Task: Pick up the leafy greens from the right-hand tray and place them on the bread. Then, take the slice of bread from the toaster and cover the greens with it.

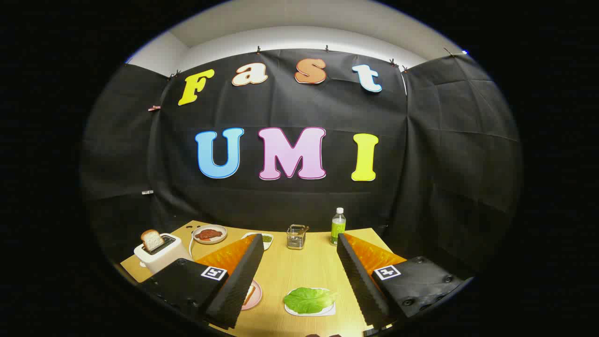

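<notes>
The jaws stand wide apart and empty above the counter (pixel 299 271), so this looks like the approach to the first pick. The greens (pixel 310 299) lie on a white tray (pixel 327 311) low in the frame, between the fingers. A pink plate (pixel 255 296) with bread (pixel 248 295) shows beside the left finger; the toaster (pixel 161 255) with its slice (pixel 152 239) is at lower left. Next: descend over the greens and close.

Evenly bright overhead light, sharp centre, fisheye-bent edges

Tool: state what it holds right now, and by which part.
Nothing is held. The tool is open, its fingers spread wide above the table, with the leafy greens lying untouched on their tray between them.
</notes>
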Action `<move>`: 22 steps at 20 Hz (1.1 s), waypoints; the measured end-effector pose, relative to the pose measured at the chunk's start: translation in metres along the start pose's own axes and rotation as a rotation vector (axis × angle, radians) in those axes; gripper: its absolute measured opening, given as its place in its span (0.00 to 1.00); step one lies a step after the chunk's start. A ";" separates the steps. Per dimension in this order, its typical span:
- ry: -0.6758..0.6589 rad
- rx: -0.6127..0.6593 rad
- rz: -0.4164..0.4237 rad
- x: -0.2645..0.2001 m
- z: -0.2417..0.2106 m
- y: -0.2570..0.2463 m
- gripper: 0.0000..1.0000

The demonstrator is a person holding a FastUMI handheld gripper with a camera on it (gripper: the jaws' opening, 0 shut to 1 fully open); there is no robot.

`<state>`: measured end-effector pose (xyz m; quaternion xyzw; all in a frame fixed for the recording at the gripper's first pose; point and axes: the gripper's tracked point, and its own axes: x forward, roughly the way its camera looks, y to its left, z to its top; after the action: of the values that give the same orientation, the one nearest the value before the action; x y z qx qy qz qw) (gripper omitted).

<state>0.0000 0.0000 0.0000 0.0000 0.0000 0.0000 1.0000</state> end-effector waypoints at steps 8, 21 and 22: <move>0.002 0.018 0.004 0.009 -0.003 0.002 0.98; 0.070 0.016 0.025 0.024 -0.022 0.002 0.98; 0.073 0.016 0.028 0.026 -0.023 0.002 0.98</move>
<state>0.0258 0.0023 -0.0233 0.0079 0.0364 0.0139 0.9992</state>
